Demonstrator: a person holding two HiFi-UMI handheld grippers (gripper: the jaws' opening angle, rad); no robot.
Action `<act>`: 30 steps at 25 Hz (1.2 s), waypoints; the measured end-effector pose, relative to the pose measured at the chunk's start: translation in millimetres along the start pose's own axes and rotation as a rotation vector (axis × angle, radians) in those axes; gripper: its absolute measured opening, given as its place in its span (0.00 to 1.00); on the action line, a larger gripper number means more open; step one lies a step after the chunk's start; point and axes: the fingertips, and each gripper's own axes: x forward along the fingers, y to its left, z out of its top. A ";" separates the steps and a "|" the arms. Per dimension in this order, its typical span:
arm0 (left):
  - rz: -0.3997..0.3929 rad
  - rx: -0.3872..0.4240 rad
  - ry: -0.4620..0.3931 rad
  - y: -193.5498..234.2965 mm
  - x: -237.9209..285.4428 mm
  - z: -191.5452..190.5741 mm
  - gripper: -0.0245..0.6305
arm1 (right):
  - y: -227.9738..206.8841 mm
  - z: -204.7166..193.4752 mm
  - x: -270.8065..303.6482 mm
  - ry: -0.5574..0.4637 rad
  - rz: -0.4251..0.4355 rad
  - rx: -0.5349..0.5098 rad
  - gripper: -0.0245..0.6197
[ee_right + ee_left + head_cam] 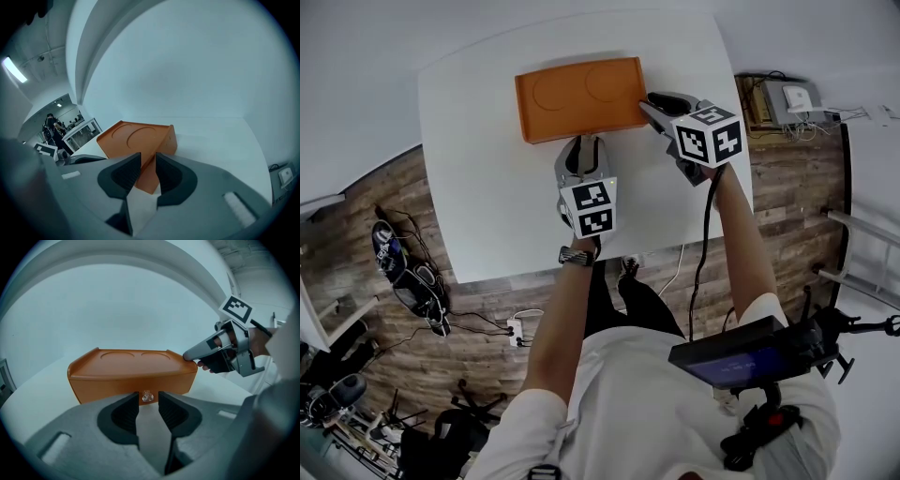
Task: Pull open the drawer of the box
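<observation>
An orange box [581, 98] is seen on a white table [487, 206], toward its far edge, w/ two round recesses in its lid. The drawer front faces the person and is flush w/ the box, i.e. not pulled out. A small clear knob [147, 396] is set at the middle of that front, low down. The left gripper [586, 142] is held just in front of the box, at the middle of the front, pointed at it and tilted down. In the left gripper view its jaws [148, 404] are seen apart, w/ the knob in the gap at their tips; the pads are not pressed on it. The right gripper [650, 101] is held at the box's front right corner, also tilted down. In the left gripper view its tip [188, 355] is seen at the lid's right corner; contact can't be confirmed. In the right gripper view the jaws [147, 171] are seen apart, w/ the corner edge of the box [140, 138] lined up in the gap betw. them; whether the pads touch its faces can't be told. No grip is shown on either side. Wood floor [487, 328] is seen beyond the table edge nearest the person, well apart from the box, w/ cables and a pair of shoes [408, 277] to the box's left and below it in the head view.
</observation>
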 end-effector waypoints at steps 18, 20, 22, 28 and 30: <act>-0.006 -0.035 -0.016 0.9 3.0 0.6 0.23 | 0.4 -1.6 4.4 0.008 0.027 0.125 0.19; 0.000 -0.035 -0.007 2.1 4.1 -1.3 0.23 | 0.7 -1.0 5.5 0.006 0.030 0.128 0.19; 0.009 -0.043 0.004 3.8 4.7 -4.8 0.22 | 0.9 -1.3 6.0 0.003 0.032 0.131 0.19; 0.032 -0.040 0.000 7.9 4.3 -5.4 0.18 | 1.6 -0.9 6.0 -0.017 0.027 0.133 0.19; 0.032 -0.030 0.002 7.7 4.8 -6.2 0.17 | 1.8 -1.0 6.4 -0.021 0.026 0.139 0.19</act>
